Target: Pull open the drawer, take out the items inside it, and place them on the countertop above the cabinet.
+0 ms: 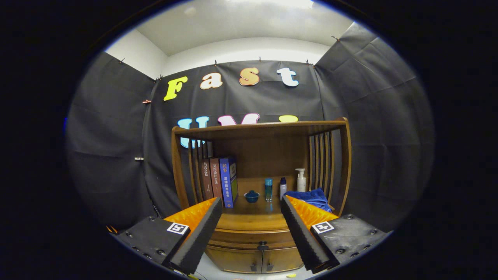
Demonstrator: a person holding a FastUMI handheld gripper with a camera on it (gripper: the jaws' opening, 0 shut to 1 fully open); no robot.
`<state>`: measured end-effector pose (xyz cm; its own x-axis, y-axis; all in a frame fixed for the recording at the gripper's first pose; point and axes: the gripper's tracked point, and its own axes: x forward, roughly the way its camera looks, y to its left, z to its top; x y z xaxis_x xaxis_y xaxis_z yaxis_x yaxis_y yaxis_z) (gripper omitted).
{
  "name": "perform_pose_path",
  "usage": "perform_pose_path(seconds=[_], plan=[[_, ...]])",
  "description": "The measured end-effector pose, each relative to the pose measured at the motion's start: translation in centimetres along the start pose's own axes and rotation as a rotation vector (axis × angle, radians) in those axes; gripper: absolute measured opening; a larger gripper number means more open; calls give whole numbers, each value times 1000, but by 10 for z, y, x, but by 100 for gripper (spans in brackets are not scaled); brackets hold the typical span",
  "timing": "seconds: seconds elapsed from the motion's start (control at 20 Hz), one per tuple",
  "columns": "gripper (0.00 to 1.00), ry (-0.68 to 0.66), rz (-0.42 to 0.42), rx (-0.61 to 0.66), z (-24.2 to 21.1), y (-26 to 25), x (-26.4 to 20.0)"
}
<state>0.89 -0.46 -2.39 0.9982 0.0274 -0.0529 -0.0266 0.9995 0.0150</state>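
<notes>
My gripper (251, 217) hangs in the air in front of the wooden cabinet (261, 186), its two fingers (202, 229) spread wide apart and holding nothing. Between them I look straight at the drawer (253, 236), which sits shut just under the worktop (253, 217); its small dark knob (262, 245) shows at the middle of its front, well ahead of my fingertips and untouched. Below the drawer are two closed doors (256, 262), each with a small dark handle near the centre seam.

What is inside the drawer I cannot tell, since its front is closed.

On the worktop, under the cabinet's top shelf (260, 129), things are already standing. Against the left slatted side stand three upright books (218, 181), two brown ones and a blue one nearest the middle. Near the middle of the worktop sits a small blue lidded bowl (251, 196), and just to its right a clear teal bottle (269, 189). Next to that is a small white bottle with a dark cap (283, 187), and further toward the back right corner a white pump bottle (300, 179). A folded blue cloth (311, 196) lies at the right edge, by the right slatted side, partly hidden behind my right finger
</notes>
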Motion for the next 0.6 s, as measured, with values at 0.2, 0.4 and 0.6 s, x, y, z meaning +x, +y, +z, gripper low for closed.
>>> perform_pose_path(seconds=[0.2,0.4,0.6], plan=[[99,45,-16,8,-34,-9,17],[99,124,-21,25,-82,-14,39],[99,213,-33,40,-139,-20,62]])
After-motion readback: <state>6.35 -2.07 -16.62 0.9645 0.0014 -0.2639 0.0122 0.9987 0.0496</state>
